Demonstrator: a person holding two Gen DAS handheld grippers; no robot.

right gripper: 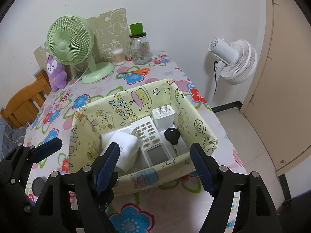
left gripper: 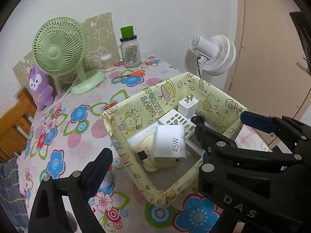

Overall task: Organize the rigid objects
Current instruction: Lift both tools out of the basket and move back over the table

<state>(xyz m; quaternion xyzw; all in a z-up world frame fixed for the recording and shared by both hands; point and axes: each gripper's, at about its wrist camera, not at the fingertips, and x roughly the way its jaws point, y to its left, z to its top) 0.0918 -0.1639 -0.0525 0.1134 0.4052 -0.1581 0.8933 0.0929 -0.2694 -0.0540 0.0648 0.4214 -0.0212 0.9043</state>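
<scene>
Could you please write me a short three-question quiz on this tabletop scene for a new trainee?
1. True or false: the orange-handled scissors lie inside the yellow box.
2. Which item in the box stands with its prongs pointing up? A) the 45W charger B) the small white plug adapter C) the black car key
3. Fill in: the remote control lies with its buttons facing ____.

Key: 1. False; they lie on the flowered tablecloth beyond the box, near the green fan. 2. B. 3. Up.

Both the left gripper and right gripper are open and empty.
</scene>
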